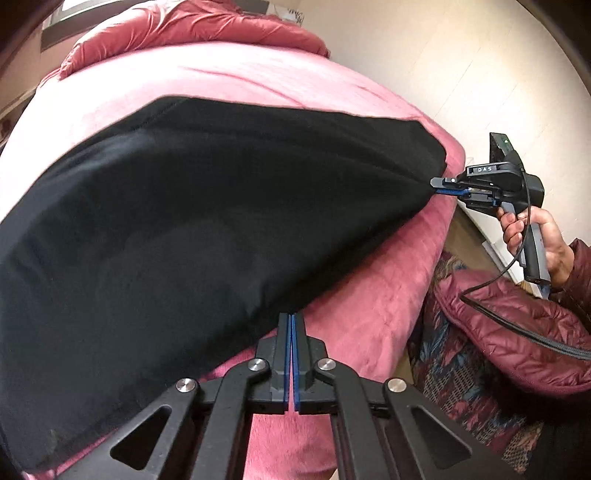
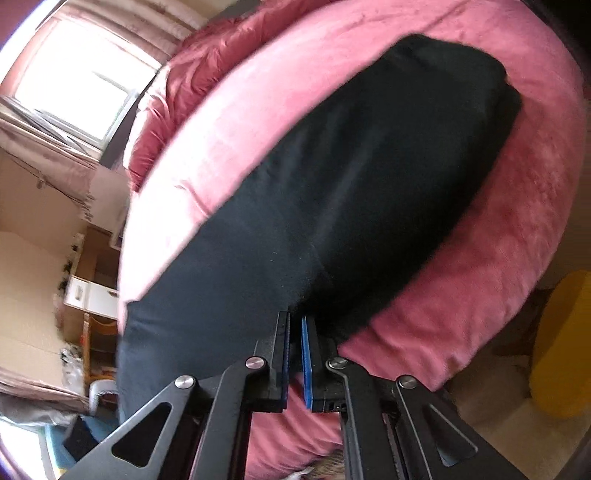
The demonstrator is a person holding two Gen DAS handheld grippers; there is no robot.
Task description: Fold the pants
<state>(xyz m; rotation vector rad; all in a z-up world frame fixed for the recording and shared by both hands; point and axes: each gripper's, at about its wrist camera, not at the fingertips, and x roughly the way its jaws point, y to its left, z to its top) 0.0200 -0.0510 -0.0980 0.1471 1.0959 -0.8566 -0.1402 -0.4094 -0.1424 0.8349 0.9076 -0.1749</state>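
Observation:
Black pants (image 1: 207,206) lie spread over a pink bed cover (image 1: 236,74), lifted along their near edge. My left gripper (image 1: 291,316) is shut on the near edge of the pants. My right gripper (image 1: 437,184), seen from the left wrist view at the bed's right edge, is shut on a corner of the pants and pulls the cloth taut. In the right wrist view the right gripper (image 2: 294,319) pinches the dark cloth (image 2: 332,184) between its blue pads, with a narrow gap left by the fabric.
A crumpled dark pink duvet (image 1: 192,29) lies at the far end of the bed. The person's hand (image 1: 532,236) and maroon puffer jacket (image 1: 517,332) are at the right. A window (image 2: 74,92), shelves (image 2: 92,291) and a yellow object (image 2: 561,343) surround the bed.

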